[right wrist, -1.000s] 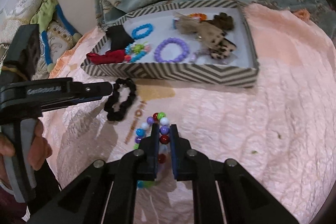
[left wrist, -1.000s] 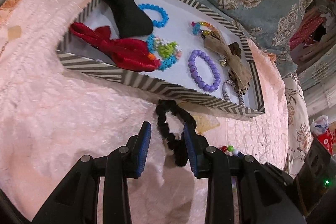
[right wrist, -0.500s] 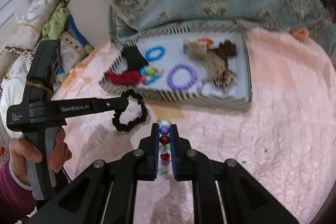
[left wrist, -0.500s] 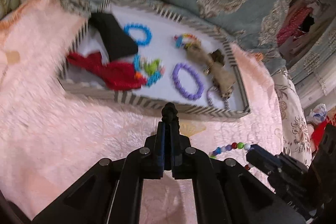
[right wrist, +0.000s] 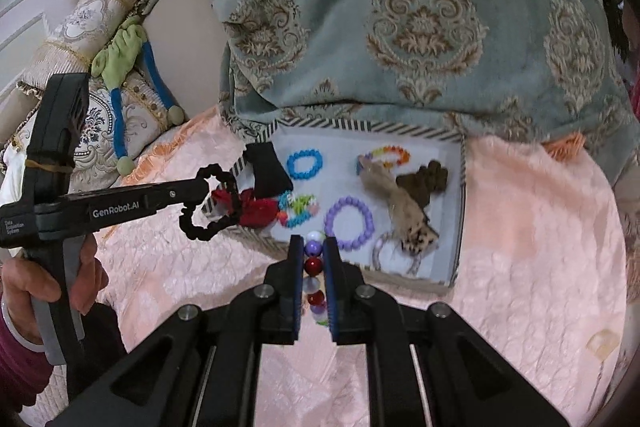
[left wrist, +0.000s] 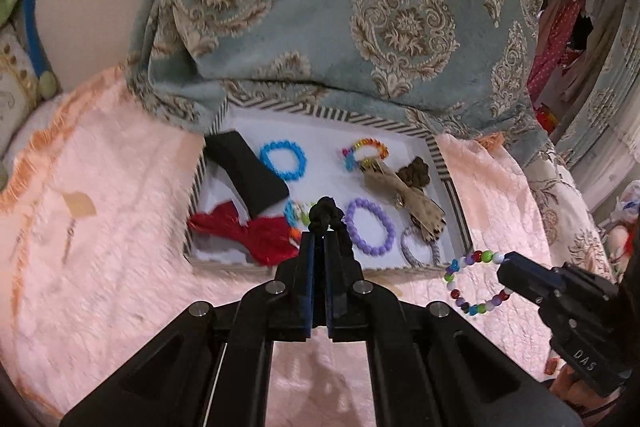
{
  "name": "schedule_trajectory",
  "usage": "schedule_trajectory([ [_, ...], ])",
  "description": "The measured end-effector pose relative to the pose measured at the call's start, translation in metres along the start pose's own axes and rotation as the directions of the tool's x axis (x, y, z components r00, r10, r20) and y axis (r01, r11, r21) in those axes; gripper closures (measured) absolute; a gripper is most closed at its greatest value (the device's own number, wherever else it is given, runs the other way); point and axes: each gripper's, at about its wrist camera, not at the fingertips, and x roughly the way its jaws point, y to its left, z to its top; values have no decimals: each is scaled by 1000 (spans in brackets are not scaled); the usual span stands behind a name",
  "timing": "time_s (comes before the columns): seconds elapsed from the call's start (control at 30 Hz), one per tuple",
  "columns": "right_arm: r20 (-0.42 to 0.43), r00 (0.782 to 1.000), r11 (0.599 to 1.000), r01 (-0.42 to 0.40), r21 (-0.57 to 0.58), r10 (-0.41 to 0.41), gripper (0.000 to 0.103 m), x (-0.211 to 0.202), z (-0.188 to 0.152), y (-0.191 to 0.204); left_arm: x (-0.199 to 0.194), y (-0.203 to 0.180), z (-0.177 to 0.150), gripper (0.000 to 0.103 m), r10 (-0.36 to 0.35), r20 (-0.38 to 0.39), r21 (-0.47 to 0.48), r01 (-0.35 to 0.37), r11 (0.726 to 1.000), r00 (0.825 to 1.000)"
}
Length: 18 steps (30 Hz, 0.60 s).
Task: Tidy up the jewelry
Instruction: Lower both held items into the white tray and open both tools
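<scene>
Handheld grippers as we see them.
Left gripper (right wrist: 202, 187): black, "GenRobot.AI" lettering, grey trigger, maroon sleeve (right wrist: 20, 367). Right gripper (right wrist: 312, 259): blue pads, silver screws.

**Cloth, beads and plastic on a plush bed**

The bed cover (left wrist: 100, 227) is pink, plush and quilted. Behind it lies a teal woven brocade blanket (right wrist: 420, 27), matt. The tray (left wrist: 456, 195) looks like striped cardboard with a smooth white floor. The purple bracelet (right wrist: 349, 223) is glossy beads; the multicoloured bead bracelet (left wrist: 476, 283) shines. The black scrunchie (right wrist: 208, 203) is matt, ruffled cloth. Both tools are matt black plastic.
</scene>
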Motion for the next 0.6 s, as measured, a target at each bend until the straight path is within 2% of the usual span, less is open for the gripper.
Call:
schedule_trajectory([
  [0.37,-18,1000,1000,2,-6,-2,94,34,29,-5,32,3,31,103,7,-13,20,-7,1000,1000],
  [0.6,-45,999,1000,-18,-11,18,94,78,53,-7,73,22,68,103,-51,-38,-58,49,997,998],
])
